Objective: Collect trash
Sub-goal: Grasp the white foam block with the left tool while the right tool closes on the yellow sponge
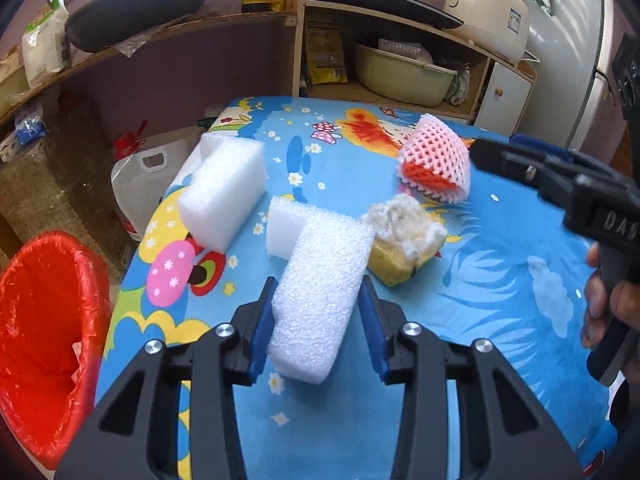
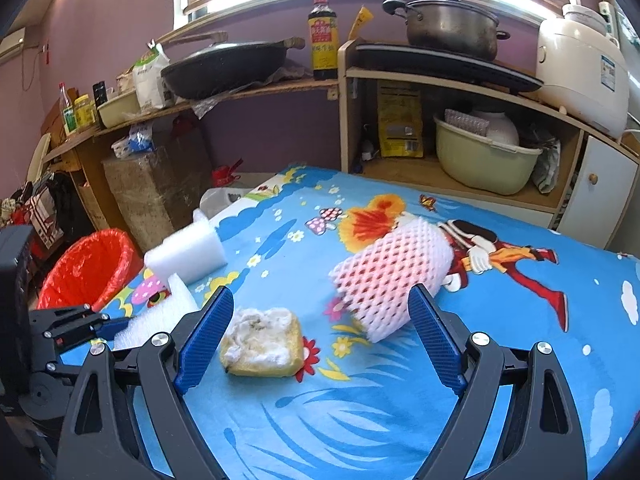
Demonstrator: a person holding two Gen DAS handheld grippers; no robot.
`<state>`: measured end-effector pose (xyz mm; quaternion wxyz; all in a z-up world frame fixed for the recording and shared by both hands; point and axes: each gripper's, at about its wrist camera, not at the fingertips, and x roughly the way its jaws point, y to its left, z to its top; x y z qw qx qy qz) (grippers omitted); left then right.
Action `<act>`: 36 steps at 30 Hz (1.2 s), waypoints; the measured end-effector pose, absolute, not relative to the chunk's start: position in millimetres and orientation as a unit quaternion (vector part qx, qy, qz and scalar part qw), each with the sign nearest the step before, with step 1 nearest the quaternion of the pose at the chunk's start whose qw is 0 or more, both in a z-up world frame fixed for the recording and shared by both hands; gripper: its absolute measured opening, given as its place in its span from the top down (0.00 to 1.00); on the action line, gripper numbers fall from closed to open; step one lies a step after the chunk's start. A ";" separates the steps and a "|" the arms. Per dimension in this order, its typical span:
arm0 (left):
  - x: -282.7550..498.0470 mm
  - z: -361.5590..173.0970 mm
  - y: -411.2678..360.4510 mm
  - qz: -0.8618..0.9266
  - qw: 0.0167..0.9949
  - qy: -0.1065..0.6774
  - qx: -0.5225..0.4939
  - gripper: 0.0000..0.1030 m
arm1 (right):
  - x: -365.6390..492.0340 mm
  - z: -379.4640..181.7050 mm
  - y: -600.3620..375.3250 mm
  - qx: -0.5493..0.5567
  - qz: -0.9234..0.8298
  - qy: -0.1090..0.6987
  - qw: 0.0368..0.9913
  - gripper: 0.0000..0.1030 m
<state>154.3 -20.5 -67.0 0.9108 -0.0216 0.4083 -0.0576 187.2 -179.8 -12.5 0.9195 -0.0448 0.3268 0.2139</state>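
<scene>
My left gripper [image 1: 318,308] straddles an L-shaped white foam block [image 1: 320,280] on the cartoon tablecloth [image 1: 500,280]; its blue pads sit close on both sides, and a small gap shows on the right. A second white foam block [image 1: 224,196] lies farther left. A torn yellow sponge [image 1: 404,240] lies just right of the held block. A pink foam fruit net [image 1: 434,164] lies beyond it. My right gripper [image 2: 320,320] is open wide and empty above the table, with the sponge [image 2: 262,342] near its left finger and the net [image 2: 392,276] near its right.
A bin lined with a red bag [image 1: 44,340] stands on the floor left of the table, also in the right wrist view [image 2: 86,272]. A plastic jug [image 1: 140,184] stands by the table's far left edge. Shelves with a wok [image 2: 228,64], a pot and a basin are behind.
</scene>
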 end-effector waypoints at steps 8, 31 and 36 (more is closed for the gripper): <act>142.0 -58.9 -9.6 -0.041 0.915 0.401 -0.023 0.62 | 186.1 -33.5 -156.7 -0.062 0.233 0.350 0.905 0.19; 126.3 -41.9 25.1 0.016 0.924 0.379 -0.044 0.62 | 200.9 -71.0 -122.0 -0.087 0.254 0.426 0.864 0.41; 125.8 -38.1 30.3 0.028 0.926 0.374 -0.048 0.62 | 201.6 -71.8 -123.3 -0.088 0.256 0.428 0.862 0.42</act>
